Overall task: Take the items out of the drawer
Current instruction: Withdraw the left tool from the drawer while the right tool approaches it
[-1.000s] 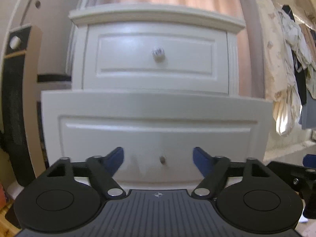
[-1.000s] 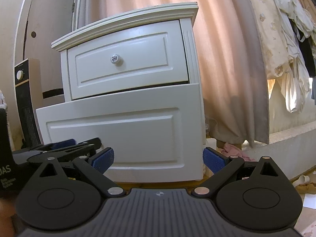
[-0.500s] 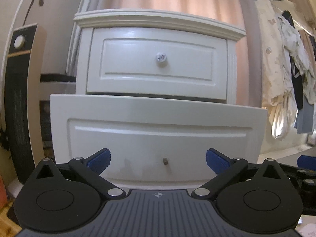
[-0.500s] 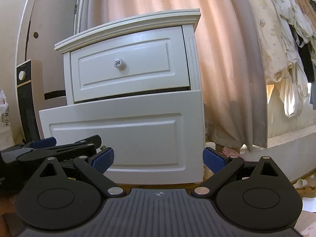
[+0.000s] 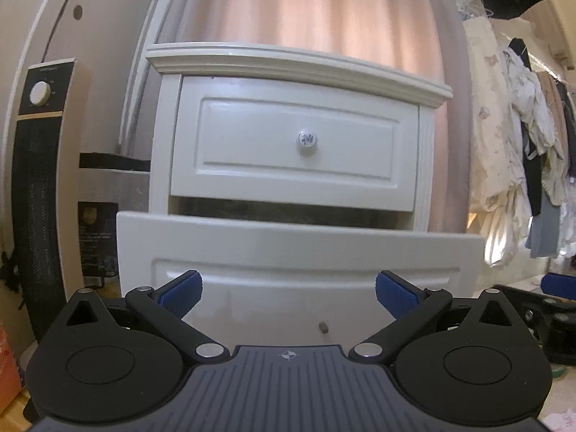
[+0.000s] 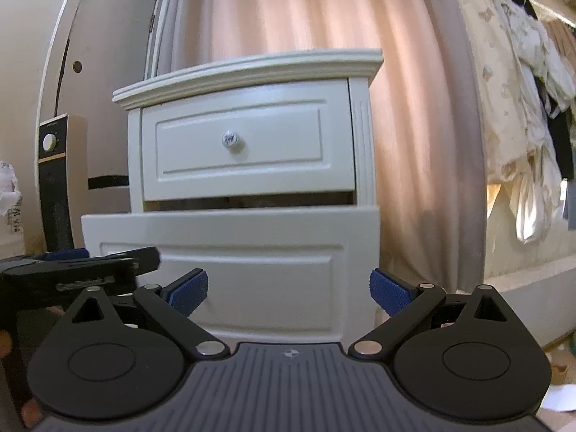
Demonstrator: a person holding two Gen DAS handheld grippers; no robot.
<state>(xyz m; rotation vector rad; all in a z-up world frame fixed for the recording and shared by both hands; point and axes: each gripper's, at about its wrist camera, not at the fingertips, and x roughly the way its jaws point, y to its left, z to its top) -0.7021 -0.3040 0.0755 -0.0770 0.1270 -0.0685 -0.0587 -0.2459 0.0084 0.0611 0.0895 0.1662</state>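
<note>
Drawers fill both views: a white painted wooden nightstand [image 5: 288, 115] against a pale pink curtain [image 5: 306, 3], its upper drawer [image 5: 295, 144] shut behind a small round patterned knob [image 5: 307, 139], and its lower drawer [image 5: 288, 252] standing pulled forward, front panel proud of the cabinet with a dark gap above its top edge. That's the first stage done, by the look of it: the drawer is open. On the panel's lower middle sits only a small metal stub [image 5: 324, 327] where a knob would go. The left claw [image 5: 286, 289] sits square before that lower panel, blue pads spread wide with nothing between them; its jaws have just been opening, and the view now takes in more of the cabinet top and the gap than it did a second ago. The right claw [image 6: 288, 288] is wide open and empty too, off toward the drawer's right corner, with the left claw's black body [image 6: 79, 262] showing at its left edge. What lies inside the drawer cannot be made out from this low angle; the gap shows only shadow. So the taking itself is all still to come: I'd judge a claw has to rise over the front edge and reach down in. A tall black-and-cream heater [image 5: 39, 180] stands left of the nightstand; clothes [image 5: 522, 162] hang to the right.
</note>
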